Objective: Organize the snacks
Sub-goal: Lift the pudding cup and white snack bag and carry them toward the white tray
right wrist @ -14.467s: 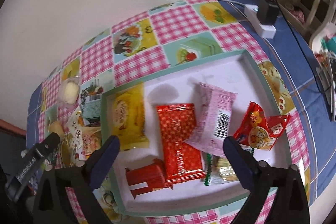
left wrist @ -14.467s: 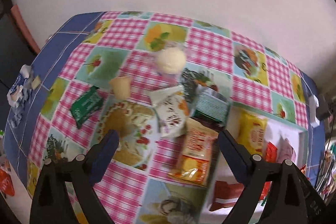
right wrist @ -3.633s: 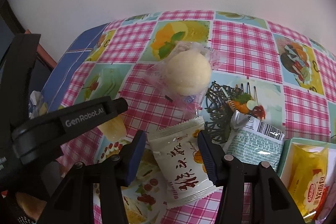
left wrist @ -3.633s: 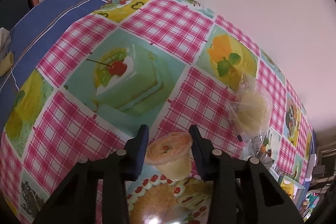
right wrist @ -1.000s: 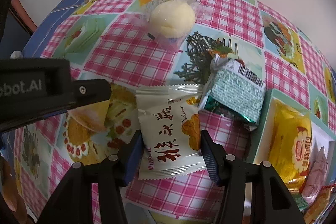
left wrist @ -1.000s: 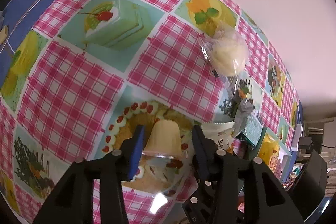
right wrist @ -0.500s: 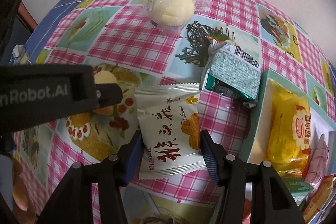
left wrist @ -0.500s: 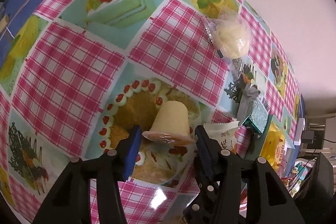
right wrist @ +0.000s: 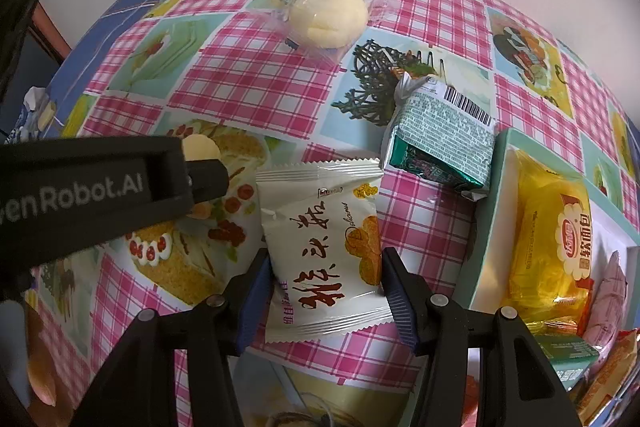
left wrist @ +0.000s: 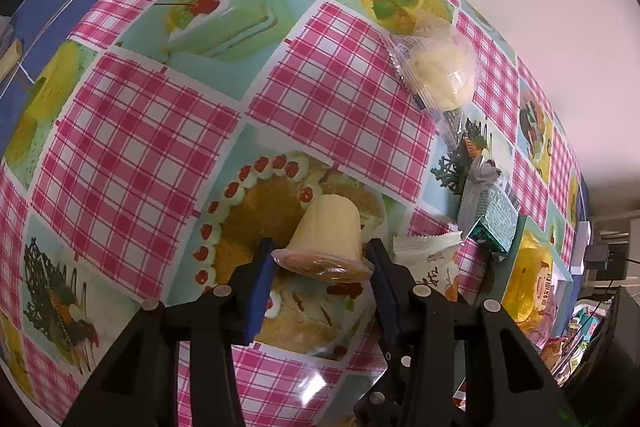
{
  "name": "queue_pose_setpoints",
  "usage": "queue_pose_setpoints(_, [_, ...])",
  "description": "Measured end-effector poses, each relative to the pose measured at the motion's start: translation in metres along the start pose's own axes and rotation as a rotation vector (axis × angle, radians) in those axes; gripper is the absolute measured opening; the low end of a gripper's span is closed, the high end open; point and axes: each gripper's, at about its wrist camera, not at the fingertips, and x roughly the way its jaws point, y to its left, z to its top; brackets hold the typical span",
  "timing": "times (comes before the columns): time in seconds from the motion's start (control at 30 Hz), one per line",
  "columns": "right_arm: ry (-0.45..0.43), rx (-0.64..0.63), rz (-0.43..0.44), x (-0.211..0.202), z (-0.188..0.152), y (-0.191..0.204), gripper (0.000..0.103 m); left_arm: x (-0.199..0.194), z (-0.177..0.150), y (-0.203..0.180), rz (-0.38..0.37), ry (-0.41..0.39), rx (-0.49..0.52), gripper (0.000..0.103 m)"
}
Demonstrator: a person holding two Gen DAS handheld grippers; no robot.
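Observation:
My left gripper (left wrist: 320,263) is shut on a small yellow pudding cup (left wrist: 326,235), held by its foil-lid rim with the cup's base pointing away, above the checked tablecloth (left wrist: 132,131). My right gripper (right wrist: 326,279) is shut on a white snack packet with red characters (right wrist: 324,239), lifted over the cloth. The left gripper's arm (right wrist: 92,187) crosses the right wrist view, with the cup (right wrist: 200,147) just behind it. A white tray with a teal rim (right wrist: 486,223) holds a yellow packet (right wrist: 548,243) and other snacks at right.
A wrapped pale round bun (right wrist: 328,13) lies on the cloth farther back. A green foil packet (right wrist: 440,143) lies beside the tray's left rim. The bun (left wrist: 440,75), the green packet (left wrist: 490,215) and the tray (left wrist: 560,267) also show in the left wrist view. A white wall stands behind.
Both grippers have risen and drifted toward the tray with their snacks. The pudding cup has tipped further in the left jaws, its lid rim now facing the camera.

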Motion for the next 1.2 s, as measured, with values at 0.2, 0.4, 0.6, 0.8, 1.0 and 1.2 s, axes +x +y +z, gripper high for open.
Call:
queue_pose_setpoints(0.2, [0.007,0.004,0.004,-0.006,-0.006,0.005,0.055,-0.003,-0.001,0.004,0.002,-0.002,-0.013,0.048])
queue_pose_setpoints(0.4, [0.006,0.041,0.015,-0.014,-0.009,0.000,0.055,-0.015,-0.004,0.009,0.001,-0.020,-0.013,0.048])
queue_pose_setpoints(0.6, [-0.032,0.076,0.036,-0.034,-0.009,-0.010,0.055,-0.038,-0.008,0.012,-0.005,-0.061,-0.007,0.048])
queue_pose_setpoints(0.8, [-0.072,0.126,0.057,-0.061,-0.009,-0.024,0.055,-0.063,-0.014,0.001,-0.010,-0.117,0.015,0.048])
queue_pose_setpoints(1.0, [-0.106,0.209,0.034,-0.083,-0.023,-0.046,0.055,-0.081,-0.021,-0.026,-0.029,-0.163,0.060,0.048])
queue_pose_setpoints(1.2, [-0.144,0.352,0.013,-0.102,-0.037,-0.095,0.055,-0.089,-0.032,-0.065,-0.045,-0.194,0.141,0.048])
